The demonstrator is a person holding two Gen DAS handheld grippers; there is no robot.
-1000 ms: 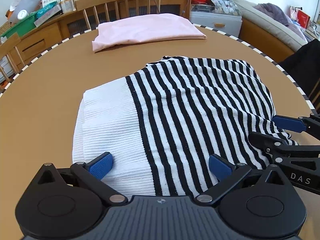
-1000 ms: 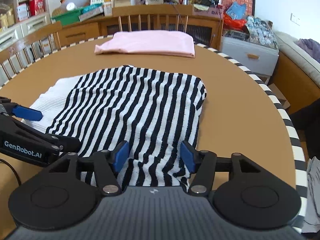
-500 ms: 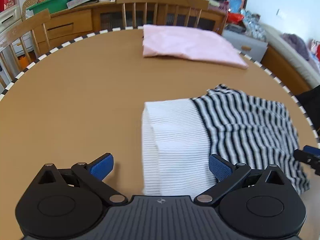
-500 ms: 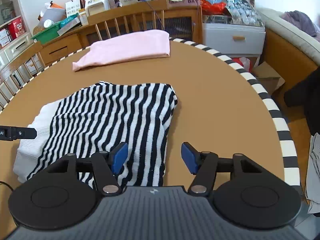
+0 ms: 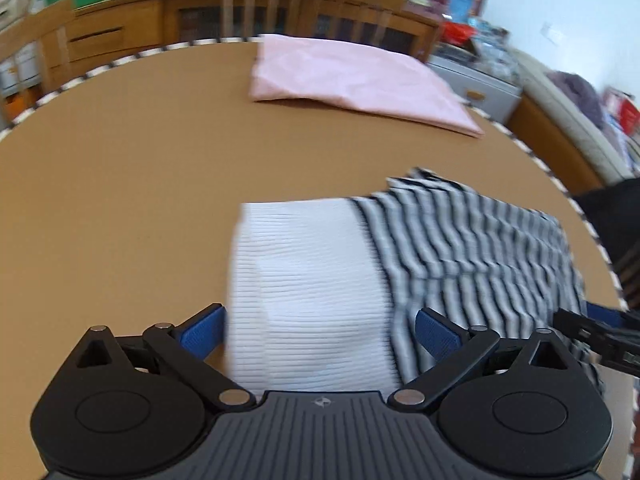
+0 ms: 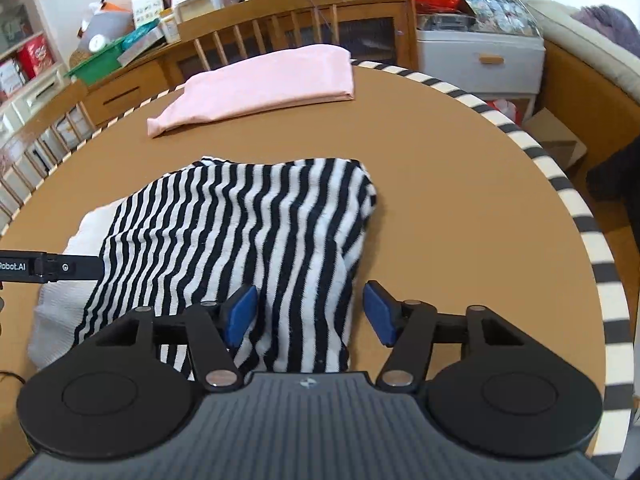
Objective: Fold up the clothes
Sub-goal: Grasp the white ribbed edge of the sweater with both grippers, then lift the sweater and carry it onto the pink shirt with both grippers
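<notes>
Your left claw (image 5: 318, 330) stands wide over the near edge of the striped knit top (image 5: 360, 272), straddling its plain white ribbed end, and its jaws have just been closing a little with that white cloth between them, not yet pinched. The top lies part-folded on the round brown worktop (image 5: 120, 184), near its front edge. To my eye the step in hand is taking both near corners for the next fold, so get the full stack of layers between the pads before you close, low and at the very edge, or only the top layer comes up. Your right claw (image 6: 310, 312) is about half open, its jaws also just closing, with the striped corner between the blue pads (image 6: 240, 314) but not clamped. Match both grips so the fold line stays straight.

The left wrist view is blurred, yet alone shows the white end squarely. The right wrist view is sharp and shows the rumpled far right corner, with the folded pink garment (image 6: 260, 84) well apart behind
</notes>
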